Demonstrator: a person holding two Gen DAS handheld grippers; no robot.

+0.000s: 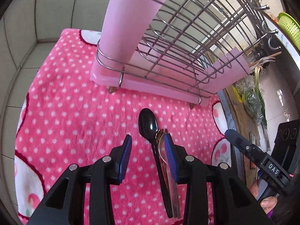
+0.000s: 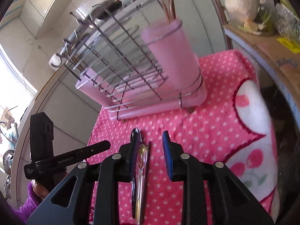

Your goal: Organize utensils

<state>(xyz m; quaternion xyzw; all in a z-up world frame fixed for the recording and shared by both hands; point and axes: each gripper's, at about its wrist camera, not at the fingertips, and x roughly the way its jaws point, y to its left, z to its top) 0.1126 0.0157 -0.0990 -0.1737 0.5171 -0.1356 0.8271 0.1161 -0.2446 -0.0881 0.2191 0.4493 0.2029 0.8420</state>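
Note:
A black spoon (image 1: 148, 123), a clear spoon with a gold tint (image 1: 163, 150) and a thin third utensil lie bundled on the pink dotted towel (image 1: 75, 121). My left gripper (image 1: 149, 146) hovers open over them, its right finger (image 1: 170, 155) just beside the handles, pressing nothing. In the right wrist view the same black spoon (image 2: 136, 132) and clear spoon (image 2: 142, 156) lie by the left finger (image 2: 134, 155) of my open right gripper (image 2: 151, 146). Behind stands a wire rack (image 1: 196, 37) with a pink cup (image 1: 127, 28), (image 2: 172, 56) that holds several utensils (image 2: 168, 5).
The rack sits on a pink drip tray (image 1: 159, 86). A cardboard box (image 2: 262, 43) with greens (image 1: 251, 97) and a garlic bulb (image 2: 241, 1) borders the towel. A green basket (image 1: 288, 28) and hooks (image 1: 270, 37) sit beyond. A tiled wall (image 1: 22, 37) closes the far side.

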